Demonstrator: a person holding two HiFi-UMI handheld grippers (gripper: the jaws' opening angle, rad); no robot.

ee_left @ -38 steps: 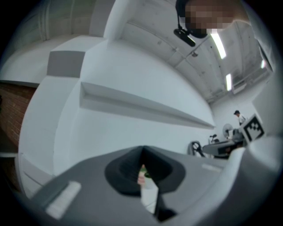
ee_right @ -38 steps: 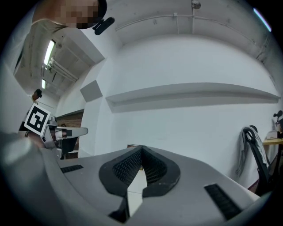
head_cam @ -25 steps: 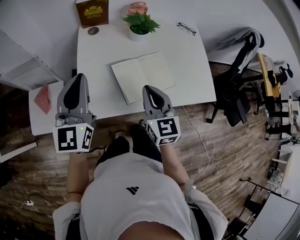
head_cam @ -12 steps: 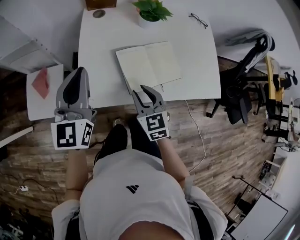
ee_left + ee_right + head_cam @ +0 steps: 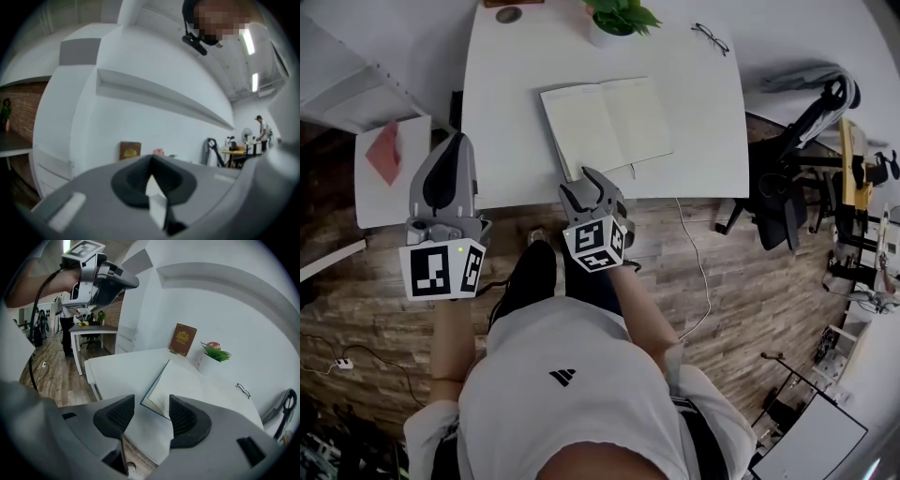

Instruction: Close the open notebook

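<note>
My right gripper [image 5: 584,186], jaws just opened wide with nothing between them, is nearer the open white-paged notebook with blue cover [image 5: 609,122], which lies at one o'clock on the white rectangular table [image 5: 506,112], spine eleven-to-five, while my left gripper [image 5: 456,141] is pinched closed.

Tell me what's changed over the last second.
The right gripper has dropped toward the near edge of the table, tipped downward, and its jaws have just been opening, gripping nothing. The left gripper stays shut; the notebook still lies open, untouched.
</note>
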